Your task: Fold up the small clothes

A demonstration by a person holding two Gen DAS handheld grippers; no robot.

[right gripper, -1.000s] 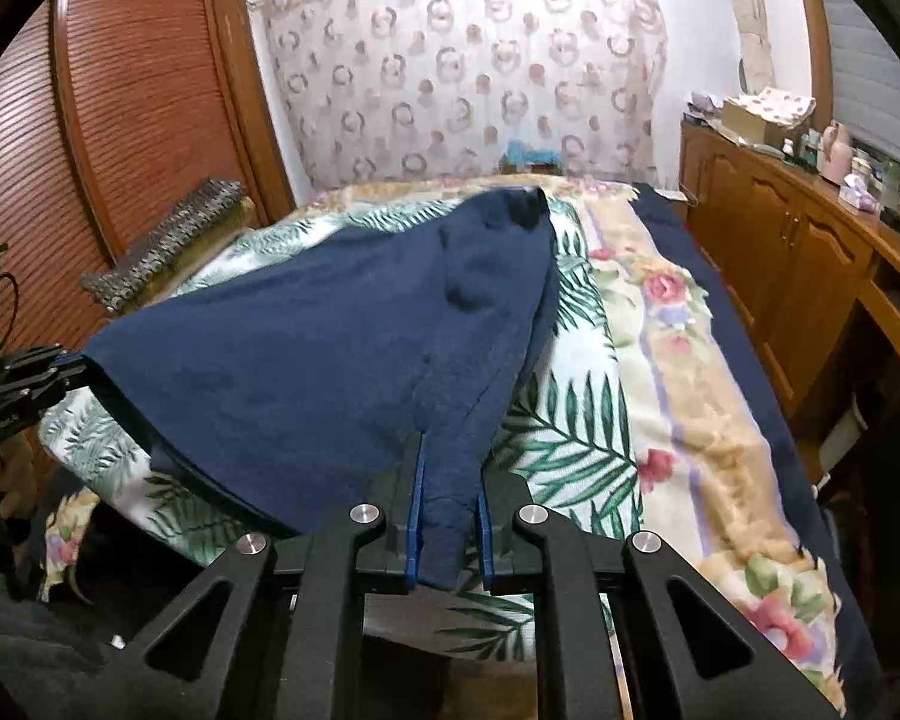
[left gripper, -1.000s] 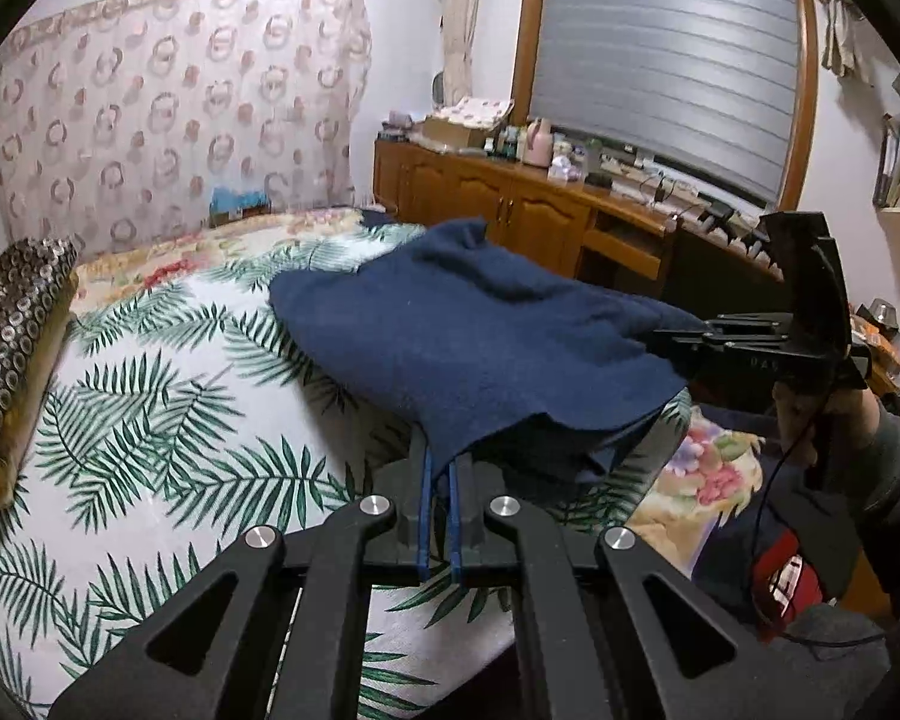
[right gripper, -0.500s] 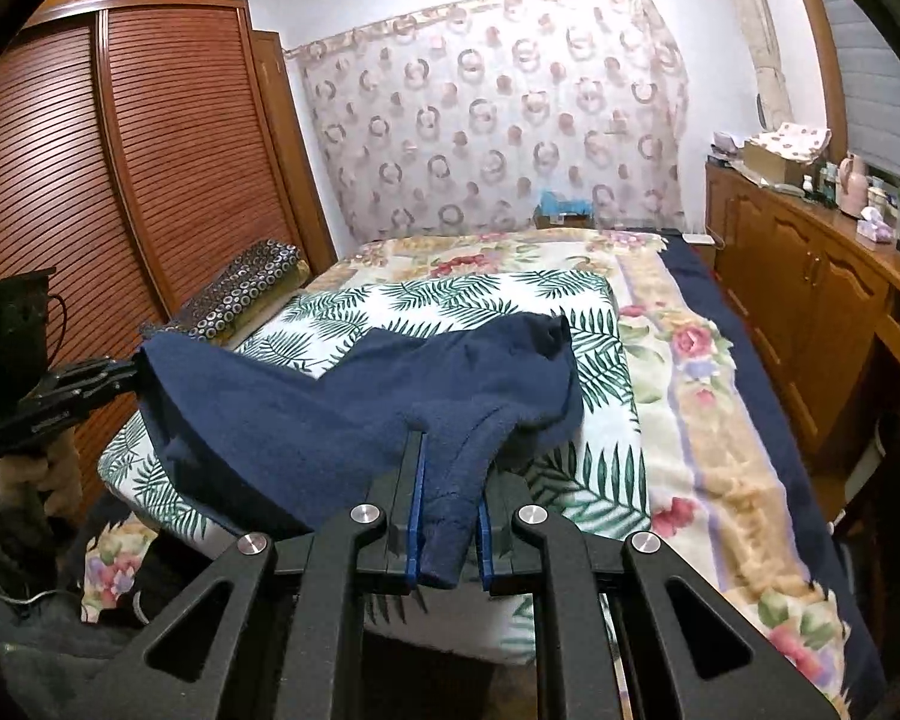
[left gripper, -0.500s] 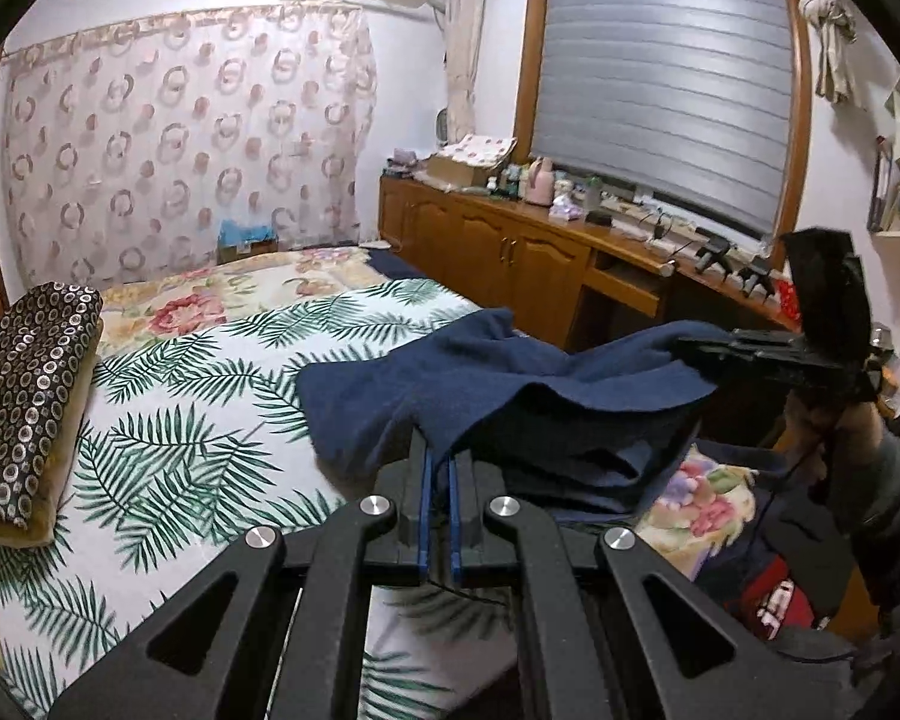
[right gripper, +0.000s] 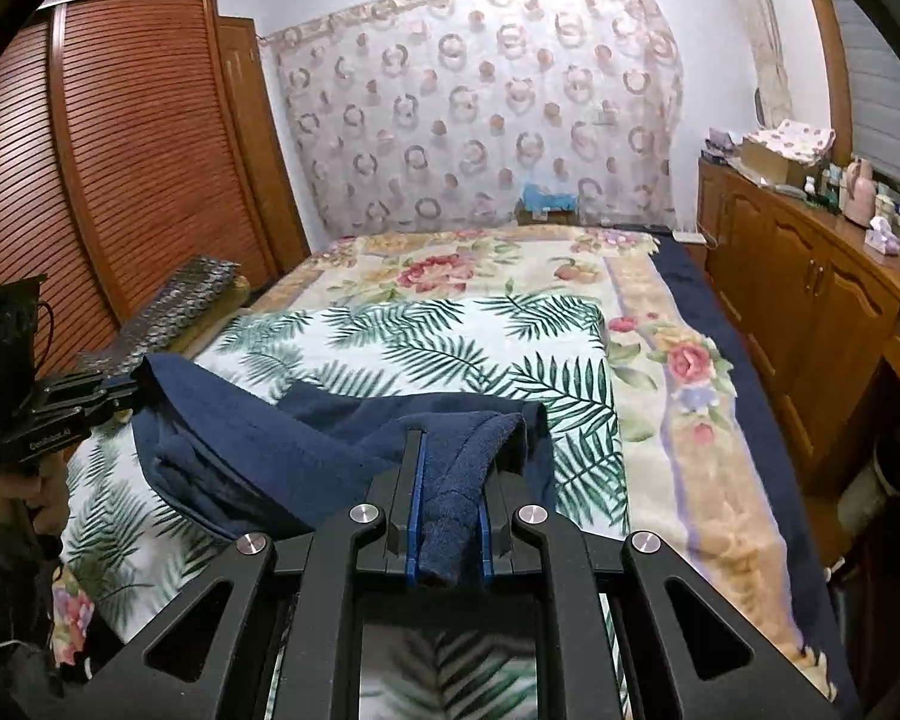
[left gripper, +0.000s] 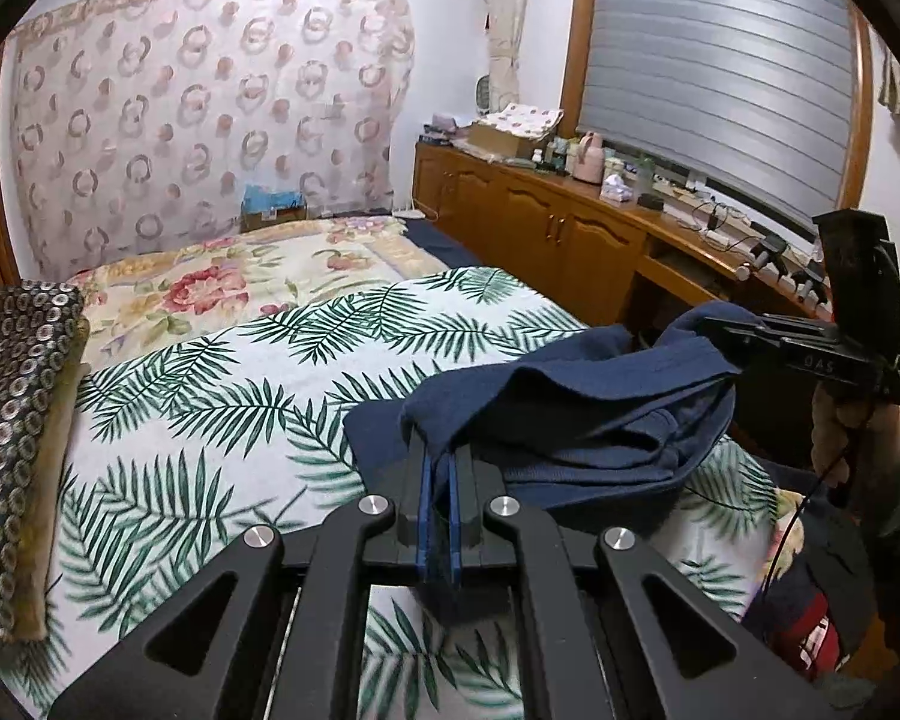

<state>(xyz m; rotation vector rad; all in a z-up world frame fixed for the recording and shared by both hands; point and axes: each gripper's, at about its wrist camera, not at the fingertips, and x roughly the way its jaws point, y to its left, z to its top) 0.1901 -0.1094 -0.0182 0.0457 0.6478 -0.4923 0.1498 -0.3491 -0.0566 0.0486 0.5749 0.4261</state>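
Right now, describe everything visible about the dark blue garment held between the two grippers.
The navy blue garment looks like soft, fleecy knit, with a seamed hem showing underneath. It hangs bunched and slack between the left gripper, clamped on one thin edge, and the right gripper, shut on a thicker rolled wad. Its sagging middle rests in layered folds on the palm-leaf bedspread near the bed's foot end. What kind of garment it is cannot be told.

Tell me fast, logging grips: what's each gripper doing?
Left gripper: shut on the navy garment.
Right gripper: shut on the same garment.
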